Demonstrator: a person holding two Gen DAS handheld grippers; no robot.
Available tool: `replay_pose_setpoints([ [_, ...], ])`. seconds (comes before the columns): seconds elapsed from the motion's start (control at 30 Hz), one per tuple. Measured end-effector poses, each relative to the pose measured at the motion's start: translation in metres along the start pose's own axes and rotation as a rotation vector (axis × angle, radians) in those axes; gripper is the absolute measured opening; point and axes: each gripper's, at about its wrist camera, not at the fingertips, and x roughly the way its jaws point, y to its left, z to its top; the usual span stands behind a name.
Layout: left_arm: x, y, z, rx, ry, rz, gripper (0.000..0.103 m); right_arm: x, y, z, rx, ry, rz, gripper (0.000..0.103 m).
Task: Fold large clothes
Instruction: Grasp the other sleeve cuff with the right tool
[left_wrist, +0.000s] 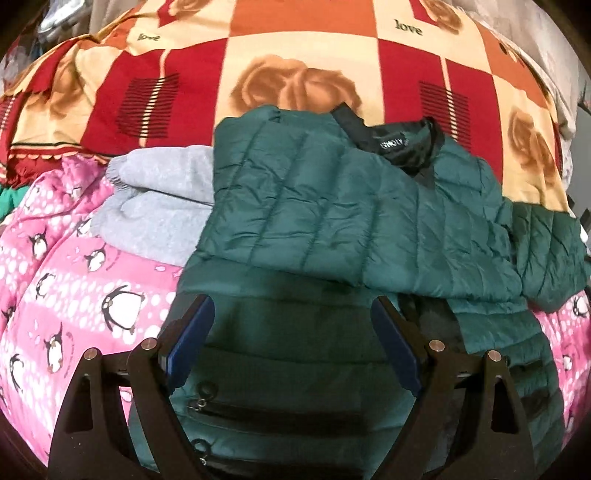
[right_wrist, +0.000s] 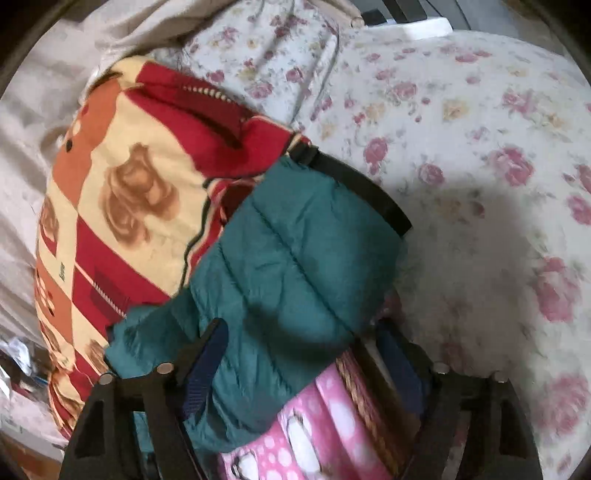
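Green puffer jacket (left_wrist: 332, 206) lying half-folded; left gripper (left_wrist: 293, 314) hovering agape, right gripper (right_wrist: 306, 354) straddling sleeve (right_wrist: 280, 266) unclamped, risking slick padding springing open.

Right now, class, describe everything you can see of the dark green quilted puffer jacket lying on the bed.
The dark green quilted puffer jacket looks like shiny, padded nylon stitched in panels. Its black lining and collar label show at the far end, and a zipped pocket lies near the camera. It lies partly folded across a pink penguin blanket and a red-and-cream rose blanket, with one edge against folded grey fleece. In the right wrist view a black-cuffed sleeve lies crumpled.
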Motion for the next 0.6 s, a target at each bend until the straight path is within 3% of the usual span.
replay_pose_setpoints([
  [0.1, 0.000, 0.001, 0.001, 0.004, -0.003, 0.004, 0.087, 0.004, 0.000, 0.005, 0.020, -0.043, 0.061, 0.076],
  [0.2, 0.002, 0.006, 0.001, -0.015, 0.004, 0.019, 0.087, 0.006, -0.004, 0.007, 0.055, -0.101, 0.098, 0.068],
  [0.23, 0.002, 0.008, 0.001, -0.020, 0.008, 0.023, 0.087, 0.005, -0.007, 0.007, 0.063, -0.117, 0.110, 0.057],
  [0.27, 0.003, 0.010, 0.001, -0.025, 0.012, 0.028, 0.087, 0.002, -0.008, 0.006, 0.068, -0.139, 0.120, 0.037],
  [0.37, 0.002, 0.015, 0.003, -0.039, 0.009, 0.046, 0.087, -0.011, -0.003, 0.003, 0.016, -0.185, 0.113, 0.013],
  [0.6, -0.005, 0.031, 0.003, -0.054, -0.003, 0.121, 0.087, -0.076, 0.049, -0.005, -0.166, -0.305, 0.041, 0.010],
])
